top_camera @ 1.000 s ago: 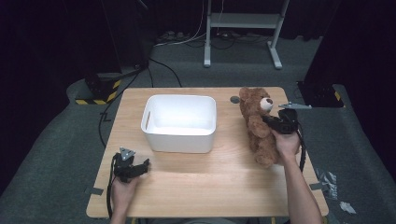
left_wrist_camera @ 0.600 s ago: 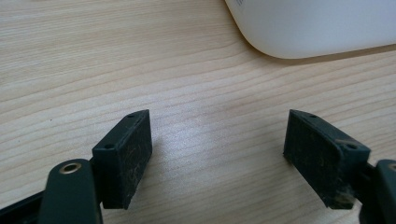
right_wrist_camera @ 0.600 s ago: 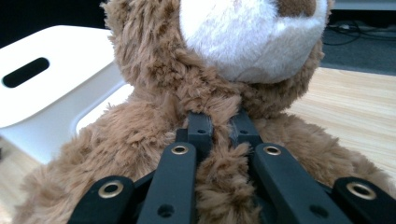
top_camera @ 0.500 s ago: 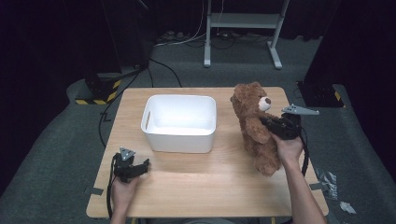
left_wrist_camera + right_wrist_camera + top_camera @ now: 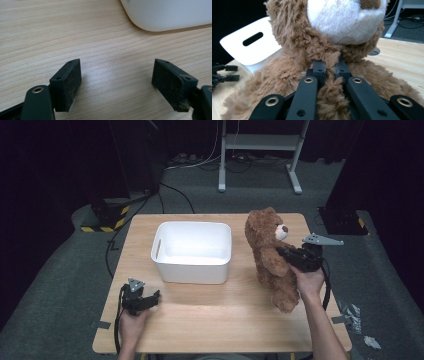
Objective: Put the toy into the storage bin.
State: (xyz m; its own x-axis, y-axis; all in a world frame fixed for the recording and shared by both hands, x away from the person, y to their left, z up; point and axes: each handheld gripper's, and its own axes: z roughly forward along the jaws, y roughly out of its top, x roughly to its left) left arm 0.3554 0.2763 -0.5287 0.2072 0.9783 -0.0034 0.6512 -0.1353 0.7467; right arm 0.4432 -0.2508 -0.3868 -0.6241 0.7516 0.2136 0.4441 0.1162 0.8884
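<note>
A brown teddy bear (image 5: 270,257) hangs upright above the right half of the wooden table (image 5: 215,320), lifted off the surface. My right gripper (image 5: 286,254) is shut on the fur of its chest, just under the chin. In the right gripper view the bear (image 5: 294,62) is close up, with my right gripper (image 5: 329,68) pinching a tuft of fur below the white muzzle. A white bin (image 5: 192,251), with nothing in it, stands left of the bear. My left gripper (image 5: 154,297) rests open on the table near the front left, holding nothing. In the left gripper view the left gripper (image 5: 116,75) stands wide apart over bare wood.
The bin's rounded corner (image 5: 165,15) lies just ahead of the left gripper. A small dark disc (image 5: 374,52) sits on the table behind the bear. Beyond the table are cables, a white stand (image 5: 260,145) and a yellow-and-black striped block (image 5: 102,222) on the floor.
My right gripper has lifted the bear off the table and carried it left, toward the bin; it now hangs more upright. The left gripper has stayed put.
</note>
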